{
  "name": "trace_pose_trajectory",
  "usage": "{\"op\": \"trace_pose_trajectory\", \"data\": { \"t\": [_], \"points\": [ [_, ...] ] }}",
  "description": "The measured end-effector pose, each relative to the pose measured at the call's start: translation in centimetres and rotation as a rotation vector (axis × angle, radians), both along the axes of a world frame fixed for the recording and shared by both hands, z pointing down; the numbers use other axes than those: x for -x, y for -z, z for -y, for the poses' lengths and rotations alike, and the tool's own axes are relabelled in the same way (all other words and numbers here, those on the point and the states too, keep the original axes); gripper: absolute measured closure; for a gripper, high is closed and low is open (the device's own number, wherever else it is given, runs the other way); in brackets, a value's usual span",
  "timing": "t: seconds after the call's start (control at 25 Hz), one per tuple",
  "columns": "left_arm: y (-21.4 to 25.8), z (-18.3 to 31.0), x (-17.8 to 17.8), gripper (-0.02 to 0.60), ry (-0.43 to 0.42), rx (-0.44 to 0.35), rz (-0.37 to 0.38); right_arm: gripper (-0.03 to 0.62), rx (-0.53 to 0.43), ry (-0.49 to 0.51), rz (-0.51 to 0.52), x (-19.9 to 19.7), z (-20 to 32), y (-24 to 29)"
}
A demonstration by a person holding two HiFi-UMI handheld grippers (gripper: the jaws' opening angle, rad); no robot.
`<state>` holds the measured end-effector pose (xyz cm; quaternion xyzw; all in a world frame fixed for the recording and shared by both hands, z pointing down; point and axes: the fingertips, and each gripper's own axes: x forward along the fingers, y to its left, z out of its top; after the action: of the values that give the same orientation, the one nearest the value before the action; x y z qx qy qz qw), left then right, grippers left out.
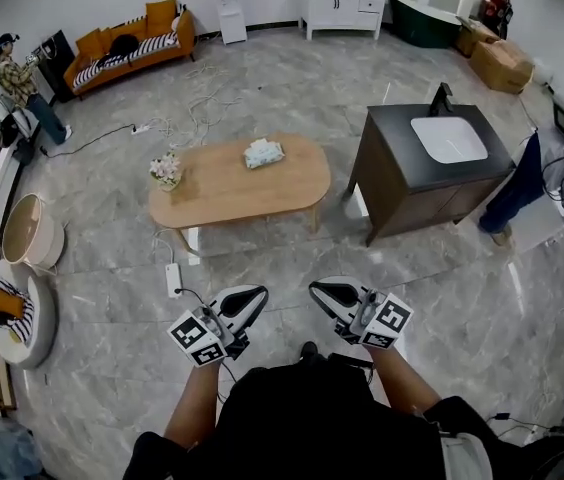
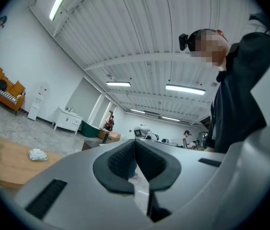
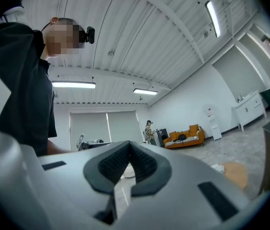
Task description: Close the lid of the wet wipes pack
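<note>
The wet wipes pack (image 1: pixel 263 153) is a pale, crumpled-looking packet lying on the far half of an oval wooden table (image 1: pixel 222 193), and its lid cannot be made out at this distance. Both grippers hang close to my body, well short of the table. The left gripper (image 1: pixel 252 298) and the right gripper (image 1: pixel 320 290) are shut with nothing between their pads. In the left gripper view the pack (image 2: pixel 38 154) shows small at lower left beyond the closed left gripper (image 2: pixel 134 143). The right gripper view shows the pack (image 3: pixel 217 167) at right, past the closed right gripper (image 3: pixel 129 145).
A vase of flowers (image 1: pixel 166 170) stands on the table's left end. A dark cabinet with a white basin (image 1: pixel 432 168) stands right of the table. A power strip (image 1: pixel 173 279) and cables lie on the floor ahead. A person (image 1: pixel 22 83) stands far left.
</note>
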<state>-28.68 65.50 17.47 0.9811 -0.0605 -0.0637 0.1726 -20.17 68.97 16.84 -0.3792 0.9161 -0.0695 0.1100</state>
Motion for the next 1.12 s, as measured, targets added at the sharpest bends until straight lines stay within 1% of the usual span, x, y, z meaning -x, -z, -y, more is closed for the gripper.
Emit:
{"op": "trace_pose_trajectory", "data": {
  "t": [0.12,0.32,0.44,0.52,0.6,0.76,0.96,1.12],
  "points": [
    [-0.6,2.5,-1.8,0.565,0.044,0.035,0.001,0.583,-0.005,0.046,0.009,-1.8,2.4,-0.2],
    [-1.2,5.6,-3.8,0.565,0.071,0.058,-0.005,0.583,0.029,0.038,0.053,-4.5,5.3,-1.0],
    [-1.4,8.4,-5.1,0.565,0.083,0.057,-0.018,0.583,0.070,0.041,0.053,-6.3,7.8,-2.3],
    [-2.0,10.7,-5.7,0.565,0.094,0.060,-0.018,0.583,0.075,0.042,0.049,-7.4,10.0,-2.6],
    [-2.8,13.7,-6.4,0.565,0.113,0.070,-0.024,0.583,0.071,0.039,0.042,-8.7,12.8,-2.7],
    [-2.9,20.2,-7.7,0.565,0.132,0.097,-0.075,0.583,0.090,0.026,0.038,-10.6,19.1,-2.6],
    [-0.6,29.9,-8.5,0.565,0.146,0.076,-0.105,0.583,0.090,0.055,0.012,-11.3,29.3,-0.6],
    [-0.5,36.3,-9.4,0.565,0.158,0.053,-0.095,0.583,0.080,0.031,0.014,-13.1,35.3,0.8]
  ]
}}
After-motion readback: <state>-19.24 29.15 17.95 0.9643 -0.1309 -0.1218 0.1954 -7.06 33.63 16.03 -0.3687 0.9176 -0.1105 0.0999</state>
